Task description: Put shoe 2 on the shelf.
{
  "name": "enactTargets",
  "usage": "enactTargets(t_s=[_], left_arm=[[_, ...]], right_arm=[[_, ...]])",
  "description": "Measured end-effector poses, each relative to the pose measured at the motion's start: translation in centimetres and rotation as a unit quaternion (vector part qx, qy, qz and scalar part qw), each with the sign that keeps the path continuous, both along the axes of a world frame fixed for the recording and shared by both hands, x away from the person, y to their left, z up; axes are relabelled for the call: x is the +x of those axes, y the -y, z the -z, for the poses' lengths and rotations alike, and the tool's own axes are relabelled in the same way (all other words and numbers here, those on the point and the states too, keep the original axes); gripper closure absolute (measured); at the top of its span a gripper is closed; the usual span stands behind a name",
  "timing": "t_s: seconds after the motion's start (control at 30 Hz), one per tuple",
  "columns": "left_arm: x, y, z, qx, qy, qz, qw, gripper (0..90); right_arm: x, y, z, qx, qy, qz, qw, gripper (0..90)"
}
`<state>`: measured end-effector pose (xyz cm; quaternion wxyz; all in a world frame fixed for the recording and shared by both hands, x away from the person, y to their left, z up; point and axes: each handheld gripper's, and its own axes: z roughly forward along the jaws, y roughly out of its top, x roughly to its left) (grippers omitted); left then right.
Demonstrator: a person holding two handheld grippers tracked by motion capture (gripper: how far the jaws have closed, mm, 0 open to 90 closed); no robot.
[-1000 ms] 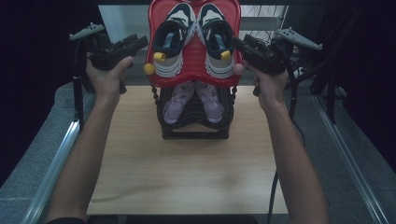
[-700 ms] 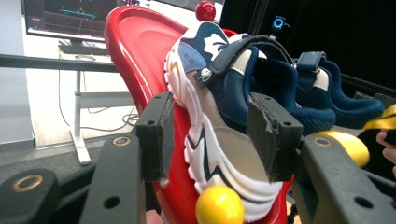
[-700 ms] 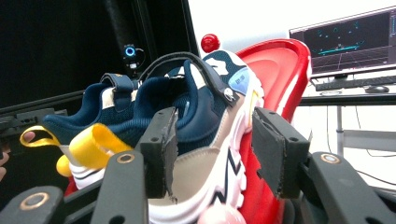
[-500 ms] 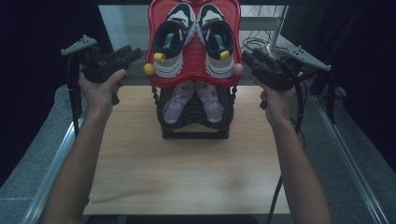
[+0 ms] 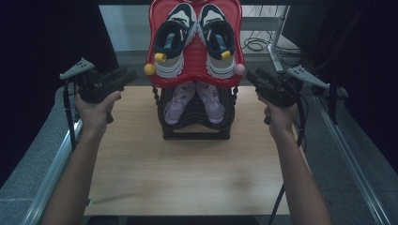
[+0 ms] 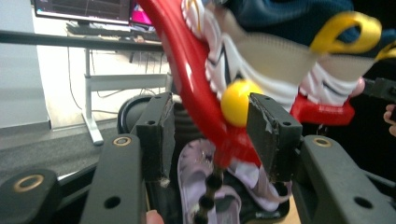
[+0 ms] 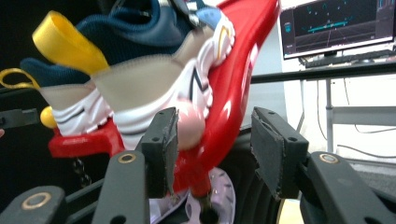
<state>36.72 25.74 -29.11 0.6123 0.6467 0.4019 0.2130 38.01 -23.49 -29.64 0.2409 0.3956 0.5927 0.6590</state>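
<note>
Bench: rack standing | left gripper, right gripper spread, flanking red tray | lifting not begun.

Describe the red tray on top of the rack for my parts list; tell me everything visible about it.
The red tray looks like glossy moulded plastic with a wavy rim. It sits tilted atop the black rack and carries a pair of navy-and-white sneakers. A yellow ball and a pink ball mark its lower corners, with beaded black chains hanging below. Each gripper's fingers straddle a corner; contact is unclear.
</note>
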Motion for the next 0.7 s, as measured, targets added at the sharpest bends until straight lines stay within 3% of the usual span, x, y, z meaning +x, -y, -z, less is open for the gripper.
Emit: enactTargets(t_s=[0.33,0.57,0.7], left_arm=[[-1.2,0.1,4.6,0.011,-0.026,0.007,0.9996,51.3],[-2.2,0.0,8.3,0.002,-0.050,0.004,0.9988,51.3],[-2.9,-0.2,10.2,0.000,-0.051,-0.006,0.9987,51.8]], right_arm=[[-1.0,0.3,3.8,-0.007,-0.020,-0.002,0.9998,51.6],[-2.2,0.3,7.8,-0.008,-0.043,-0.008,0.9990,51.8],[-2.7,0.4,9.9,-0.005,-0.055,-0.009,0.9984,51.8]])
